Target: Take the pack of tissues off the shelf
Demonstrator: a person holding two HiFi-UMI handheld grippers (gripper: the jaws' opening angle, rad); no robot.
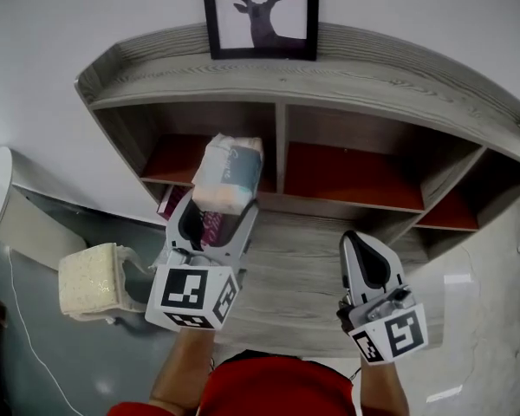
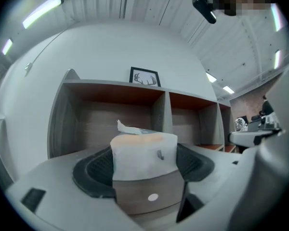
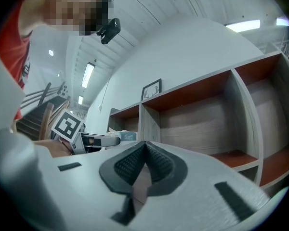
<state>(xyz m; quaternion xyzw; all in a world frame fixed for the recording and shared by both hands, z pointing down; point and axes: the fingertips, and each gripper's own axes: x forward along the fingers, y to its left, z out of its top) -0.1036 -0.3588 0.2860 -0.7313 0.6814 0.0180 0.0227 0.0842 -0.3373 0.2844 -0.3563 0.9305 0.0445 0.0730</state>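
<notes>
The pack of tissues [image 1: 228,173], pale with a greenish wrapper, sits between the two fingers of my left gripper [image 1: 218,204], in front of the shelf's left compartment [image 1: 175,159]. The pads press on its sides. In the left gripper view the pack [image 2: 143,153] fills the gap between the dark pads [image 2: 94,170], with a flap of wrapper sticking up. My right gripper [image 1: 357,239] hangs lower right over the shelf's wooden ledge [image 1: 295,258], jaws together and holding nothing. In the right gripper view its jaws [image 3: 144,148] meet at the tips.
The grey wooden shelf [image 1: 282,146] has red-brown compartments and a framed deer picture [image 1: 262,11] on top. A purple packet [image 1: 210,226] lies on the ledge under the left gripper. A cream stool-like object [image 1: 91,280] stands at the lower left on the floor.
</notes>
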